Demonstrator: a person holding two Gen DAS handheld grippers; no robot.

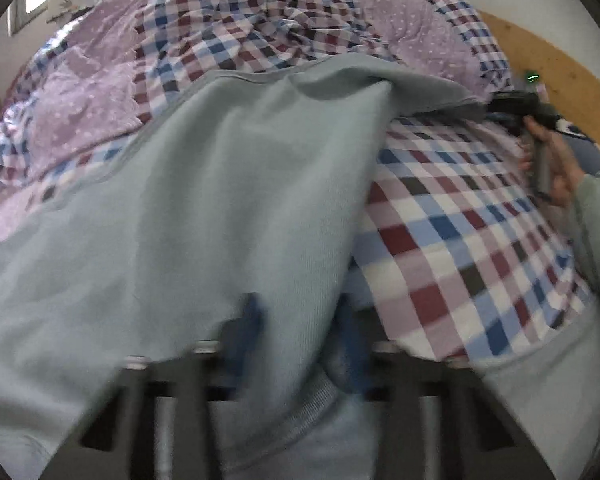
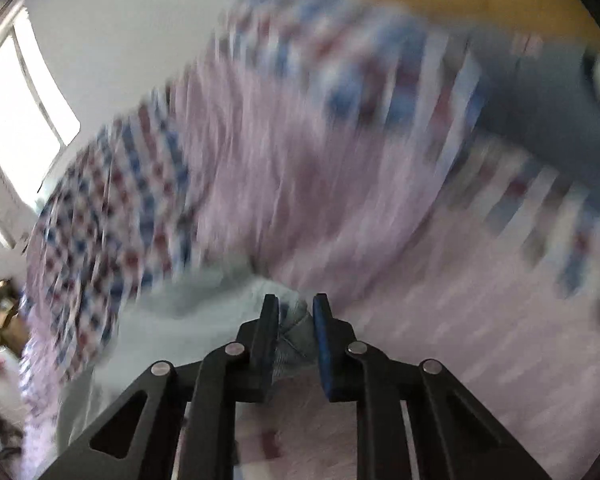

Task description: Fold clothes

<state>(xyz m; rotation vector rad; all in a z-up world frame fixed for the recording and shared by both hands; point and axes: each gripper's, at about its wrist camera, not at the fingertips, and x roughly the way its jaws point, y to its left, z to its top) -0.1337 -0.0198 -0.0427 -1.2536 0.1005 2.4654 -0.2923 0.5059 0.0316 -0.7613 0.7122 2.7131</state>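
Pale grey-green knit sweatshirt [image 1: 228,184] stretched in air over checked purple-and-blue quilt [image 1: 460,216]. Left gripper [image 1: 296,332] pinching its ribbed hem; right gripper [image 2: 296,320] pinching far corner. Judged mid-fold: next, carry held edges across, lower evenly, keep tension.

Left gripper [image 1: 296,320] blurred, apparently clamped on cloth, right gripper [image 2: 296,312] pinched on fabric, gripped by a hand [image 1: 556,164]
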